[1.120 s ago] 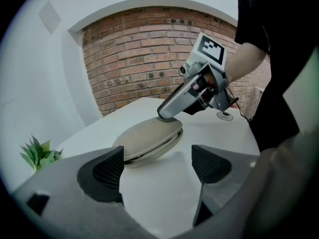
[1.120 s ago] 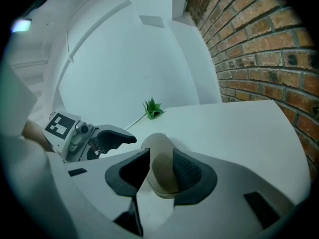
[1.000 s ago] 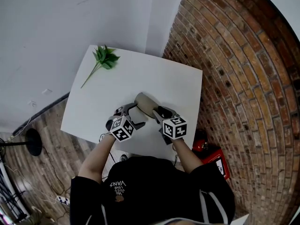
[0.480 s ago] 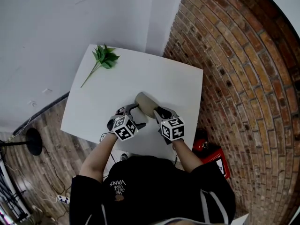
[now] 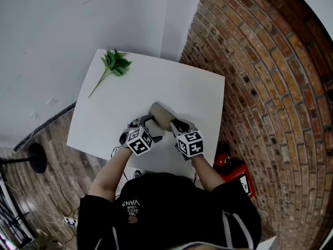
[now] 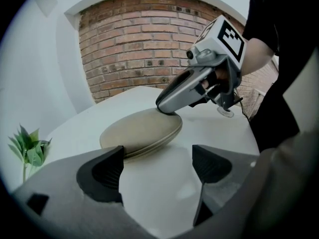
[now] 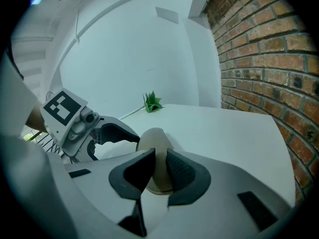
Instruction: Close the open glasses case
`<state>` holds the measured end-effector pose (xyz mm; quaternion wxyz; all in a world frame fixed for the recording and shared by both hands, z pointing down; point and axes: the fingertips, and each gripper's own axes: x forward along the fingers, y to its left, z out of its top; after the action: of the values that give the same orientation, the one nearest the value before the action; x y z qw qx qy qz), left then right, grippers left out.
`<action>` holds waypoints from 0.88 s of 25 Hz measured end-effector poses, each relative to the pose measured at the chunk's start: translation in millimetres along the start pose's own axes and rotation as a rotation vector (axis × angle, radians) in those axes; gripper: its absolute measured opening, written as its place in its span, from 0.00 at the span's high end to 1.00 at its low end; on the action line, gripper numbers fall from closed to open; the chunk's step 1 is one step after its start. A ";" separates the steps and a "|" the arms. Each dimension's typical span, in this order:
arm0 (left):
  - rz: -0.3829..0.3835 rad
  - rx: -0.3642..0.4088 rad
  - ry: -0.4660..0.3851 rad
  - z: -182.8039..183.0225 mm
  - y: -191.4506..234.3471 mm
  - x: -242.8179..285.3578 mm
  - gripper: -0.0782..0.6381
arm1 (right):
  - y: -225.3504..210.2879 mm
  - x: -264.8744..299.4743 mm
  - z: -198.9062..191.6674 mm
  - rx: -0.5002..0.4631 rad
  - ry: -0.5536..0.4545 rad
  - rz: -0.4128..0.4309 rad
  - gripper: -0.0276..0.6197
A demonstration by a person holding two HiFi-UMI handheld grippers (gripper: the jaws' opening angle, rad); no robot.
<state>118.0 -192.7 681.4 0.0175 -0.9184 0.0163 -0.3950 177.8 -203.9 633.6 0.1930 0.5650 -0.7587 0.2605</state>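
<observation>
A beige glasses case (image 5: 161, 115) lies flat on the white table (image 5: 130, 87), its lid down with only a thin seam showing (image 6: 142, 133). My right gripper (image 5: 174, 125) rests its fingertips on top of the case's near end (image 7: 153, 141). Its jaws are closing, with a narrow gap left. The lid shows under that gap and no pad grips it (image 7: 159, 171). My left gripper (image 6: 159, 168) stands open just left of the case with only bare table between its pads. It appears in the right gripper view (image 7: 130, 136) beside the case.
A green plant sprig (image 5: 114, 64) lies at the table's far left corner. The brick wall (image 5: 270, 87) runs along the table's right side. A red object (image 5: 237, 175) sits on the floor below the near right corner. The table's near edge is by my body.
The right gripper's marker cube has shifted slightly left and rolled a little. The left gripper and the case have stayed about where they were.
</observation>
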 end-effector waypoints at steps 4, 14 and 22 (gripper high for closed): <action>-0.017 -0.015 0.030 -0.1 -0.1 0.3 0.29 | 0.5 -0.5 -0.2 -0.009 0.012 -0.003 0.84; 0.048 0.064 0.039 -3.5 -0.4 1.1 0.29 | -1.5 0.4 0.2 0.027 0.015 -0.015 0.85; 0.066 -0.041 0.002 -0.8 5.2 -7.5 0.29 | -5.8 -3.7 5.3 0.059 -0.013 -0.048 0.79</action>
<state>112.2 -197.6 676.2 0.0119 -0.9171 0.0544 -0.3947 184.4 -205.7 628.2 0.1774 0.5903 -0.7380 0.2745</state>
